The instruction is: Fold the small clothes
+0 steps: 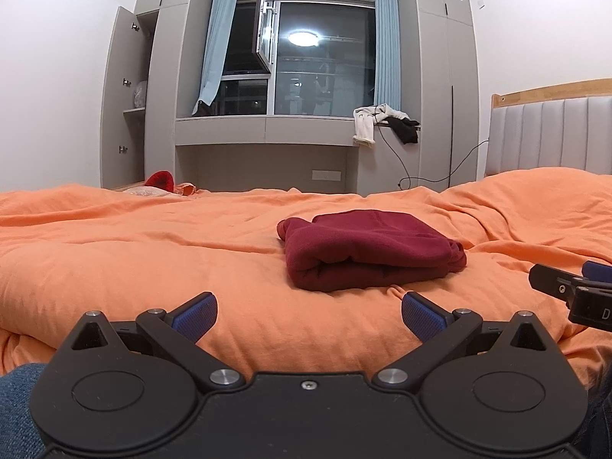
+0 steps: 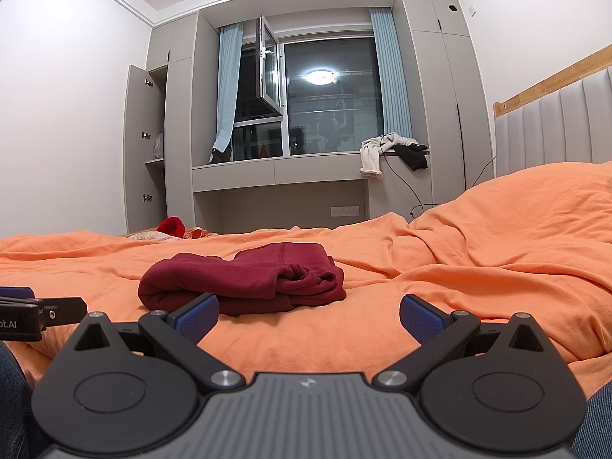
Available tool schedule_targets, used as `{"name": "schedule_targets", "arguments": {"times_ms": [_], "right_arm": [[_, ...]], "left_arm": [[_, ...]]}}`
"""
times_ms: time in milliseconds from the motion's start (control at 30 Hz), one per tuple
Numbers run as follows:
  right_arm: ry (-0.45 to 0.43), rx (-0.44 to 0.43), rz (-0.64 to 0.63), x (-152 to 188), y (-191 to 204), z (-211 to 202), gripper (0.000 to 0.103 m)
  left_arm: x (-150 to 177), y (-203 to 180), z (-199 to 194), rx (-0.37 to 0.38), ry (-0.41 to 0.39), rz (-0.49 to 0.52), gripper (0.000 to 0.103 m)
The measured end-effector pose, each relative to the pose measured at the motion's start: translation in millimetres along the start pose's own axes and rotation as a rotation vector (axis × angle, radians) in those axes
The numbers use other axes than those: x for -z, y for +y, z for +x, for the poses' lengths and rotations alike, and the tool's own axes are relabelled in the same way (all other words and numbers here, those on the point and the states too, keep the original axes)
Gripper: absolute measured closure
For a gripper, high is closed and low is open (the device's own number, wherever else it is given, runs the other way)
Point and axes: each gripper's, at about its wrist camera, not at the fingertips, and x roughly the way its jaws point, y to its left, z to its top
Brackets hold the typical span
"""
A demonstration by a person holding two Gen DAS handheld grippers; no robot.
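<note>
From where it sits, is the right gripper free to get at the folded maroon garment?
Probably yes: the right gripper is open, and the maroon garment lies just ahead on the orange duvet with nothing between them.

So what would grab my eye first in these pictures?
Probably the dark red folded garment lying mid-bed on the bright orange duvet. Nearest the camera, the left gripper and right gripper both hang open, touching nothing. Behind, a dark window reflects the ceiling lamp.
</note>
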Motion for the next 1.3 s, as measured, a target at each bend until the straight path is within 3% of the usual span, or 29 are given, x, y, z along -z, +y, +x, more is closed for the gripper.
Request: {"name": "schedule_targets", "arguments": {"times_ms": [1300], "right_arm": [[0.004, 0.0, -0.002, -1.4, 1.5, -0.9, 0.0]], "left_arm": [[-1.1, -1.7, 4.7, -0.016, 0.03, 0.003, 0.001]]}}
